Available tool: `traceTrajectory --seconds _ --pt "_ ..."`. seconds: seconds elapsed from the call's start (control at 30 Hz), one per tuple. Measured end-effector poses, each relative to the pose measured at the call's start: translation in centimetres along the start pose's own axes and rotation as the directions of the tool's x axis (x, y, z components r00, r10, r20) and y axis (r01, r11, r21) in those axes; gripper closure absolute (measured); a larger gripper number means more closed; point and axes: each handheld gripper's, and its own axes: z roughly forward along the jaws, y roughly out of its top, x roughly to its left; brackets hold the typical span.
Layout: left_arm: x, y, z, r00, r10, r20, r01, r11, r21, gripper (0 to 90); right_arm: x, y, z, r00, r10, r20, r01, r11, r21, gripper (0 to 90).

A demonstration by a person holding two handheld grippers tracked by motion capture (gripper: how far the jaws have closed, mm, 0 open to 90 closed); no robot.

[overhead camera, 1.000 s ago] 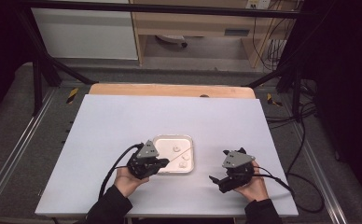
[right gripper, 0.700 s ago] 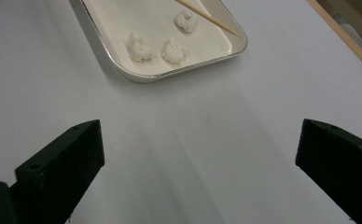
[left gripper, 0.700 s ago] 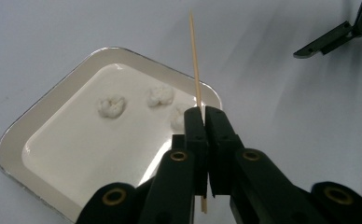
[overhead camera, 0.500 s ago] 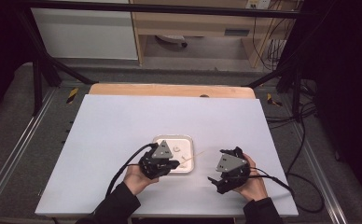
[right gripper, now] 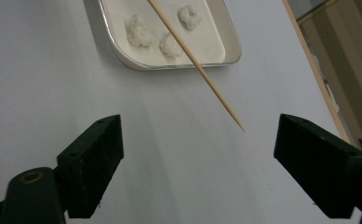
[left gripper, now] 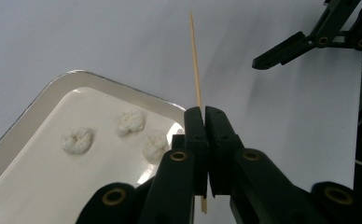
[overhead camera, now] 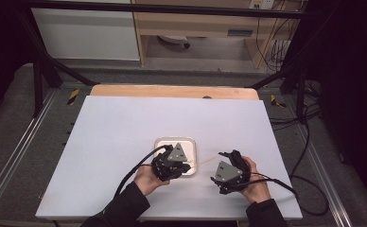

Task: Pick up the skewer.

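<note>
My left gripper [left gripper: 203, 116] is shut on a thin wooden skewer [left gripper: 195, 60], which sticks out past the jaws over the white table. In the high view the left gripper [overhead camera: 187, 165] hovers at the right front edge of a small white tray [overhead camera: 191, 142], and the skewer [overhead camera: 205, 162] points toward the right gripper [overhead camera: 218, 166]. Three white fluffy lumps [left gripper: 131, 121] lie in the tray [left gripper: 25, 126]. My right gripper [right gripper: 200, 126] is open; its jaws have just been closing. The skewer's tip [right gripper: 237, 122] hangs ahead of the gap, untouched by either pad.
The white table top [overhead camera: 125, 127] has a wooden strip [overhead camera: 172, 91] along its far edge. Cables trail from both grippers toward the near edge. Dark frame rails run along both sides of the table.
The left hand has moved right with the skewer, from beside the tray to over its right front corner, closer to the right gripper. The right hand has barely shifted.
</note>
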Motion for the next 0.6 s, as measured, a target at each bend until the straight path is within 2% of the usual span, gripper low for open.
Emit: traceTrajectory --seconds 0.17,0.27,0.43,0.6 --pt "-0.3 0.4 0.4 0.9997 0.025 0.004 -0.025 0.9995 0.021 88.1 0.3 0.2 0.2 0.9970 -0.076 0.014 0.076 0.9971 0.001 24.9" --pt "-0.4 0.6 0.6 0.9995 0.029 0.011 -0.029 0.9993 0.023 88.2 0.4 0.3 0.3 0.9942 -0.105 0.021 0.105 0.9944 0.000 29.7" --pt "-0.5 0.8 1.0 0.9991 0.040 0.015 -0.041 0.9984 0.039 88.1 0.8 0.3 0.4 0.9820 -0.184 0.040 0.184 0.9828 0.006 37.5" --pt "-0.7 1.1 1.2 0.9986 0.049 0.019 -0.050 0.9976 0.048 88.1 1.0 0.2 0.7 0.9736 -0.224 0.044 0.224 0.9746 0.015 44.9"
